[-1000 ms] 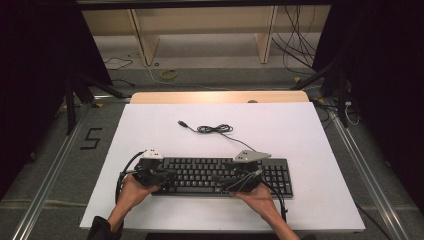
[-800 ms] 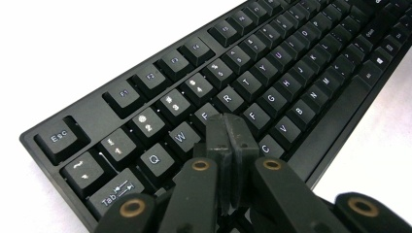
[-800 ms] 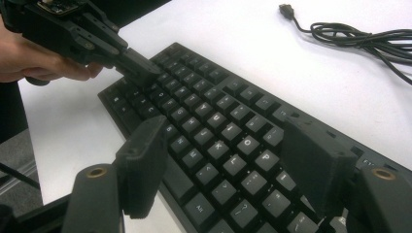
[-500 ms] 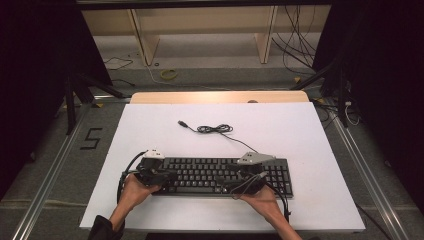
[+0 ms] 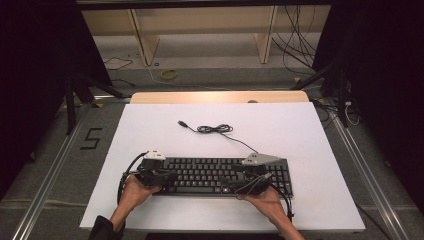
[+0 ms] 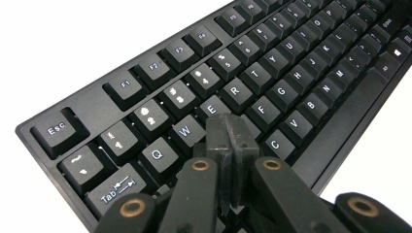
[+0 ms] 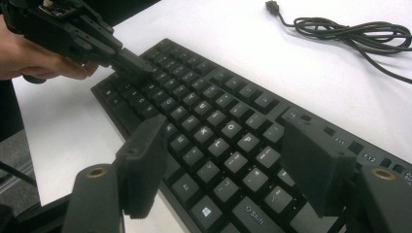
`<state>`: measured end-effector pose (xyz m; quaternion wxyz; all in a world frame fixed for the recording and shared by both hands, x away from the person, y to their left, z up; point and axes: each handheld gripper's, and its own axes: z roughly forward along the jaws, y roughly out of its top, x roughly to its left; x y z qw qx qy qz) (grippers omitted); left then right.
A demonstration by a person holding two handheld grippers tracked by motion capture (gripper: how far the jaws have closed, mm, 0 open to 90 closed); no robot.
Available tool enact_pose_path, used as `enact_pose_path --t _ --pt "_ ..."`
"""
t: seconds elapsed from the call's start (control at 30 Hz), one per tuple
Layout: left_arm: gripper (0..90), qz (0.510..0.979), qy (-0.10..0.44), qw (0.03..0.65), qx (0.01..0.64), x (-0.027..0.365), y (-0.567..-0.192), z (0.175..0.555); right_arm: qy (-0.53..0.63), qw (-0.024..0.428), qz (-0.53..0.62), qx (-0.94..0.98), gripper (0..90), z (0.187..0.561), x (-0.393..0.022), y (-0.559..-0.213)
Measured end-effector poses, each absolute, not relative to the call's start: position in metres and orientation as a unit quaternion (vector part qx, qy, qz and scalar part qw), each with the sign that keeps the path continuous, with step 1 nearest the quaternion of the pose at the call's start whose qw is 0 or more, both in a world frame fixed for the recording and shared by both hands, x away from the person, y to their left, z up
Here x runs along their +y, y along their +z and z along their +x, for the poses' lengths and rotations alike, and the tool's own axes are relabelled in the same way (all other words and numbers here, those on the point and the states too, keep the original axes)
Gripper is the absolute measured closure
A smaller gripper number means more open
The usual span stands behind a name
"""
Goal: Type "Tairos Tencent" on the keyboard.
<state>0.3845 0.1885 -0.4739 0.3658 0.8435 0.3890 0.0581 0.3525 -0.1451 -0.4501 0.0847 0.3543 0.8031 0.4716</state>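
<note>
Keyboard, black plastic, full-size [image 5: 220, 176], lies near front edge of white table [image 5: 300, 130], long axis parallel to that edge. Left gripper [image 6: 230, 130], jaws pressed together, tip on keys around E-D at keyboard's left end. Right gripper [image 7: 228, 160], jaws spread apart, hovers over right half.

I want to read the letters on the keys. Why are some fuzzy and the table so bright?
In the left gripper view, the black plastic computer keyboard blurs toward its far keys, and the white table top glares blank. In the right gripper view, the near black jaws look soft. In the high view, the surroundings fall into dark shadow.
</note>
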Motion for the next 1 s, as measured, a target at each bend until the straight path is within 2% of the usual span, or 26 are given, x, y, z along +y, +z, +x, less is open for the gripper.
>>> enact_pose_path --t 0.33,0.77,1.0 --pt "82.0 0.835 0.056 0.383 0.39 0.191 -0.466 0.382 0.469 0.084 0.353 0.805 34.7 0.352 -0.144 -0.451" --pt "50.6 0.806 0.039 0.418 0.417 0.197 -0.46 0.379 0.469 0.085 0.352 0.805 34.7 0.353 -0.144 -0.451" --pt "38.8 0.79 0.045 0.434 0.431 0.2 -0.457 0.378 0.468 0.084 0.351 0.807 34.7 0.353 -0.142 -0.451"
